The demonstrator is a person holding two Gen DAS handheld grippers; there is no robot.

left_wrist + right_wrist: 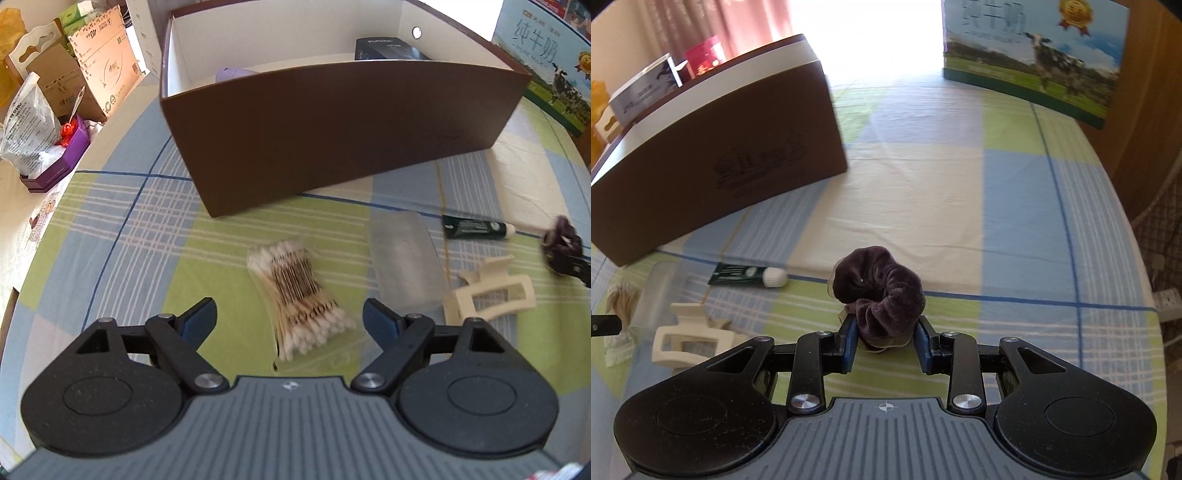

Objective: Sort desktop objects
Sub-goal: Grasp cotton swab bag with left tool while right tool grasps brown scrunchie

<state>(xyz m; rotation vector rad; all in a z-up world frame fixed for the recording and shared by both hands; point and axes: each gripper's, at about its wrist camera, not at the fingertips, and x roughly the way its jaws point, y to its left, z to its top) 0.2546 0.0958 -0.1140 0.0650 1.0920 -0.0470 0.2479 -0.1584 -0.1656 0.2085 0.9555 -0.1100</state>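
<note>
Indoors, plaid tablecloth (pixel 923 177), sunlit curtains (pixel 701 22)

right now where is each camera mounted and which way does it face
Left wrist: on the open left tongs, facing the cotton swabs and brown box.
Right wrist: on the right tongs, shut on the purple scrunchie, facing the milk carton.
Shared: box, green tube, cream hair claw.

A milk carton (pixel 1034 55) stands on the checked tablecloth (pixel 960 184).
</note>
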